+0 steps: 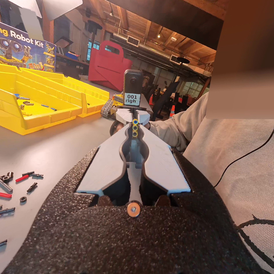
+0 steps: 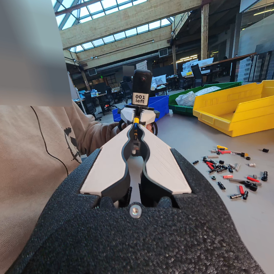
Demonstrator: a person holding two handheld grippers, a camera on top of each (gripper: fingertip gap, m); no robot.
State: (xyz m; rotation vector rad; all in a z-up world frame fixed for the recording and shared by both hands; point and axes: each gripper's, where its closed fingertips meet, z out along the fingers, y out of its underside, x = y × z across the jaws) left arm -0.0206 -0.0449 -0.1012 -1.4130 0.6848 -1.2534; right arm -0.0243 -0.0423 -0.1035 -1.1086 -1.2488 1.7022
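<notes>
My left gripper (image 1: pixel 135 126) is shut on a small yellow beam (image 1: pixel 135 131) with three holes, held upright above the grey table (image 1: pixel 51 148). A blue pin (image 1: pixel 135 121) sits in the beam's top hole, just past my fingertips. My right gripper (image 2: pixel 135 126) faces the left one tip to tip and is shut on the blue pin (image 2: pixel 135 124). Each gripper shows in the other's view, the right (image 1: pixel 134 116) and the left (image 2: pixel 137 117), with a black camera on top. The beam (image 2: pixel 135 119) is mostly hidden in the right wrist view.
Yellow bins (image 1: pixel 44 103) holding a few small parts, a toy kit box (image 1: pixel 26 53), a red felt bag (image 1: pixel 109 66) and a tracked yellow model (image 1: pixel 109 106) stand behind. Loose red, black and grey pins lie on the table (image 2: pixel 231 167). Blue (image 2: pixel 158 103), green (image 2: pixel 182 108) and yellow (image 2: pixel 237 112) bins stand beyond. A person's beige sweatshirt (image 2: pixel 29 140) is close. The grippers are tip to tip, or close to it.
</notes>
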